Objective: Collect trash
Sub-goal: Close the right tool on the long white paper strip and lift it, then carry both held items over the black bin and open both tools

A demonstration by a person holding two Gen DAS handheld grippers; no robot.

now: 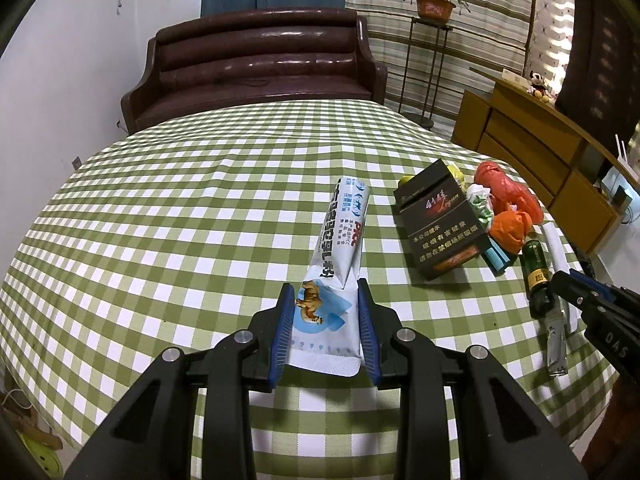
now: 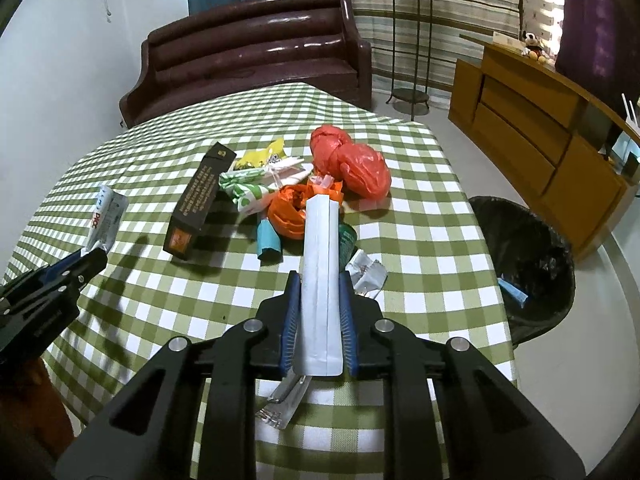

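The left gripper point(image 1: 326, 320) holds a white and blue sachet point(image 1: 340, 256) by its lower end between the blue pads; the sachet's long axis runs forward, away from the camera, and its far end rises over the green checked tablecloth point(image 1: 180, 220). The right gripper point(image 2: 319, 312) is clamped on a plain white pouch point(image 2: 319, 280), which also points straight ahead along the fingers, its far tip above the trash pile. Only the right wrist view shows the black trash bin point(image 2: 524, 264) on the floor beside the table, and a crumpled silver wrapper point(image 2: 366, 274) just right of the pouch. The left wrist view shows the dark cigarette box point(image 1: 438, 220) from its printed face, and a small green bottle point(image 1: 536, 272) near the table edge
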